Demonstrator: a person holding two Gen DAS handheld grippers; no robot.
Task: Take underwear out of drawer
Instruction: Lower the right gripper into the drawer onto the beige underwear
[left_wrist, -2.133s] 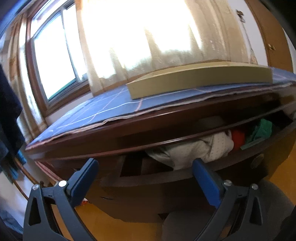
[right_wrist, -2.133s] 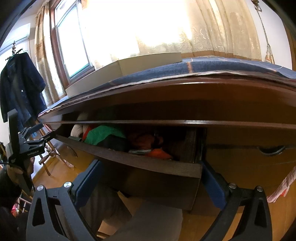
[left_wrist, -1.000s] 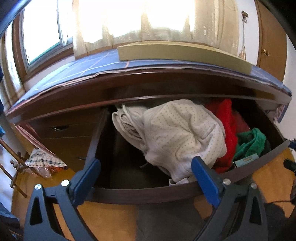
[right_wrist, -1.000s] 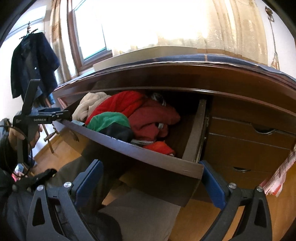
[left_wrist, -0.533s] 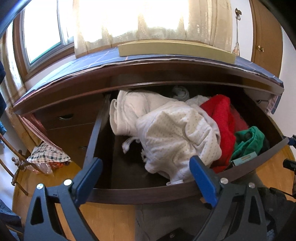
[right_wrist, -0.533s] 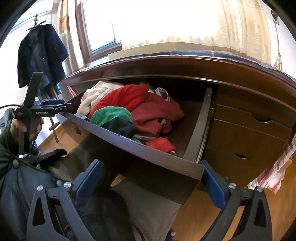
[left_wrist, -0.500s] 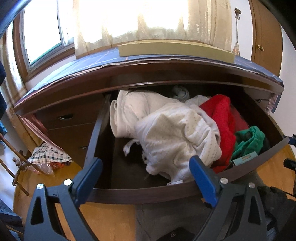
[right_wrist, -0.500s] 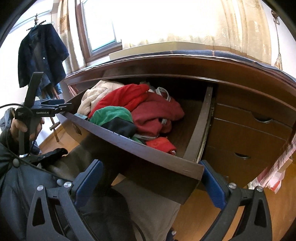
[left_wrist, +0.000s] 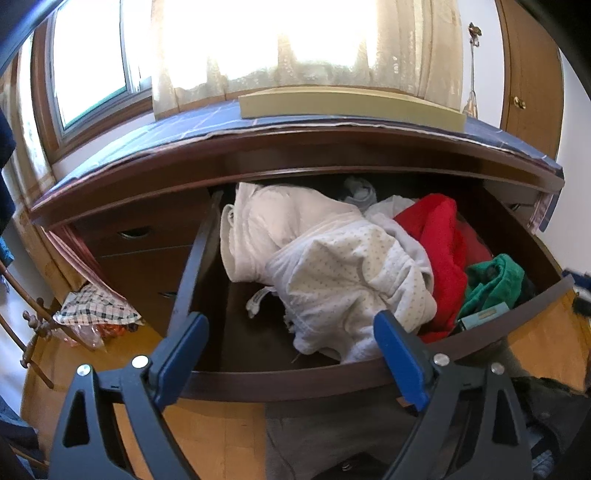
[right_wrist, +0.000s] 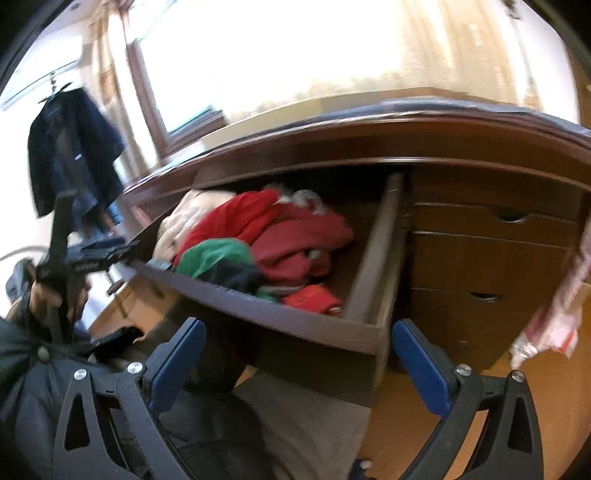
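Drawer (left_wrist: 280, 380) open, frame centre; dotted white underwear (left_wrist: 354, 280) heaped inside. Left gripper (left_wrist: 290, 347) and right gripper (right_wrist: 297, 350) jaws released, empty. Advice: pinch one raised fold, lift straight up clear of the front rim.

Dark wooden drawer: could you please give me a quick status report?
Left gripper and right gripper: jaws open, empty. Dark wooden drawer pulled out; white dotted underwear on top of pile, untouched. Nothing in the way.

- dark wooden drawer (left_wrist: 295, 380) now pulled far out versus barely open 2.1 s ago
- pile inside now exposed: white dotted garment (left_wrist: 351, 280), red cloth (left_wrist: 439, 236), green cloth (left_wrist: 495, 280)
- right gripper (right_wrist: 295, 354) view now blurred, shifted slightly
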